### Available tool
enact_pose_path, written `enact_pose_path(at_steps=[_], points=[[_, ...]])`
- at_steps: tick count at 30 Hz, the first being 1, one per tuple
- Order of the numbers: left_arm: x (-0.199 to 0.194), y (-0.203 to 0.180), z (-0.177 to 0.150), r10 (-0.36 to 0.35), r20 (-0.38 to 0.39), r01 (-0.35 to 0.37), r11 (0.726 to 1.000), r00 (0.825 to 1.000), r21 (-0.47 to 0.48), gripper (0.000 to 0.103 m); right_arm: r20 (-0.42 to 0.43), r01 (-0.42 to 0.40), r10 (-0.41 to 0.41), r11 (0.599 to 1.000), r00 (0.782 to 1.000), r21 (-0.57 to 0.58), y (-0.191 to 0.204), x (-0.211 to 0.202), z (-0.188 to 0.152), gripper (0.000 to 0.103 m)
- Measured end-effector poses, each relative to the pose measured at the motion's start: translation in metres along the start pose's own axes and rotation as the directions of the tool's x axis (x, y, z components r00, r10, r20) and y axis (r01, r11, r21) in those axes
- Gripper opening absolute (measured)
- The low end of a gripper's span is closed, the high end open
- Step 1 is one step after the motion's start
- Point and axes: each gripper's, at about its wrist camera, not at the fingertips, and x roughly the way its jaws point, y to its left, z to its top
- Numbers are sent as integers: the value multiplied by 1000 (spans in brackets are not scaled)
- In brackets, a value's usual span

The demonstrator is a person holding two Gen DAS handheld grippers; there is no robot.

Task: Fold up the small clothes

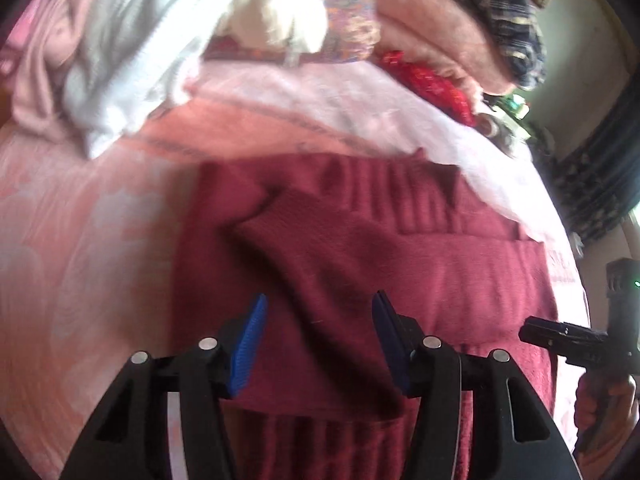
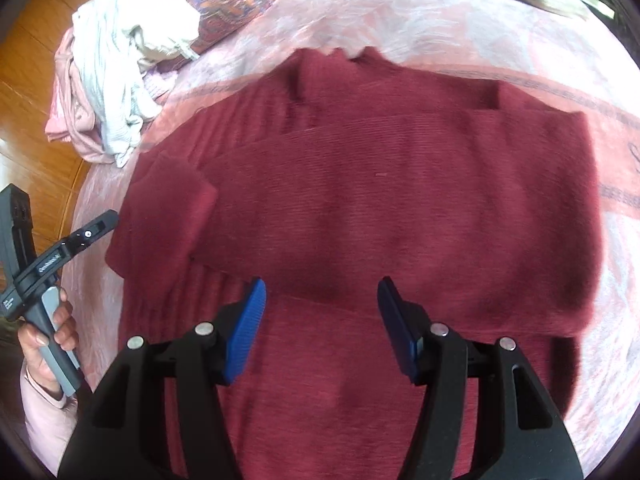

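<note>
Dark red knitted sweater [image 2: 380,200] lay flat at frame centre on pink patterned bedspread [image 2: 440,28], both sleeves folded in. Left tool [image 1: 318,340] and right tool [image 2: 320,328] hovered released, nothing between pads. Judged: sleeve step done; next, grasp lower hem, fold upward.

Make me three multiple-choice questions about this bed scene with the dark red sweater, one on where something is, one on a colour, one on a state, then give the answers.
1. Where is the heap of white and pink clothes?
A. on the sweater
B. at the bed's edge, beyond the sweater
C. on the floor

2. What colour are the pads of the tongs?
A. blue
B. green
C. yellow

3. How are the right tongs?
A. shut on the sweater
B. open, holding nothing
C. shut, empty

Answers: B, the heap lies on the pink bedspread past the sweater; A, both pads are blue; B, the pads stand apart above the knit.
</note>
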Motion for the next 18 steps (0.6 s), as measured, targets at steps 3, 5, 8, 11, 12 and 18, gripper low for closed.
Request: enact_pose_path(at_steps=[3, 5, 8, 11, 12, 18], points=[[11, 23, -4, 24, -38, -27, 998, 999, -60, 54, -30, -36, 35, 999, 999, -35, 37, 17, 13, 59], [12, 31, -7, 43, -37, -45, 997, 998, -57, 54, -55, -55, 52, 997, 997, -54, 62, 30, 20, 58], [7, 40, -6, 32, -25, -34, 996, 999, -80, 54, -67, -112, 109, 993, 992, -33, 75, 45, 30, 58], [1, 46, -5, 23, -11, -24, 995, 1000, -99, 55, -78, -205, 207, 978, 975, 38, 75, 65, 39, 57], [-1, 47, -5, 28, -6, -28, 995, 1000, -101, 55, -79, -227, 232, 972, 970, 61, 74, 72, 41, 56], [-11, 59, -3, 75, 36, -70, 990, 997, -119, 59, -17, -259, 260, 965, 966, 44, 77, 68, 47, 8]])
